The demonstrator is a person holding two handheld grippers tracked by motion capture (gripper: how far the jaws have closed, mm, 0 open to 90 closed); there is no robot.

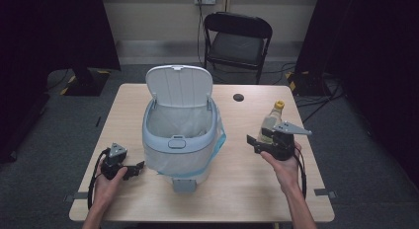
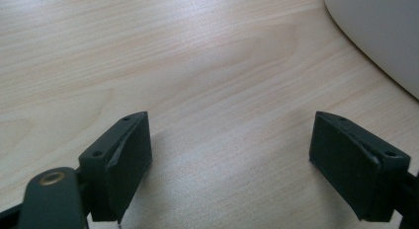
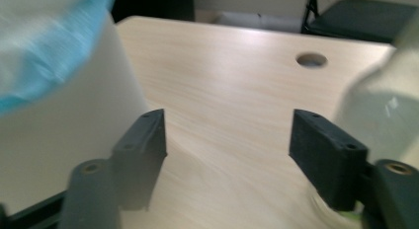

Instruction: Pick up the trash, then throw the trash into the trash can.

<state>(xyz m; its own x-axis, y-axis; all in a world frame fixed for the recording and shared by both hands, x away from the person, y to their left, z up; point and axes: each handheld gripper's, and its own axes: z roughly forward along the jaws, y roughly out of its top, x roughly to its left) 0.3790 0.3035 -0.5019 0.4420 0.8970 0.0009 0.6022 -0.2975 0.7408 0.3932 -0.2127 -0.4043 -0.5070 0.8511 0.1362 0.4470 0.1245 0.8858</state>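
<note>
A white pedal bin stands mid-table with its lid raised; a bag with a blue edge lines it. A clear bottle with a yellow cap stands upright at the table's right. My right gripper is just in front of the bottle, jaws pointing left toward the bin. In the right gripper view this gripper is open with bare table between its jaws; the blurred bottle lies outside the right jaw and the bin is at left. My left gripper rests left of the bin, and in its own view it is open and empty.
The wooden table has a round cable hole at the back right. The bin's pedal juts toward the front edge. A black folding chair stands behind the table. Dark curtains flank the room.
</note>
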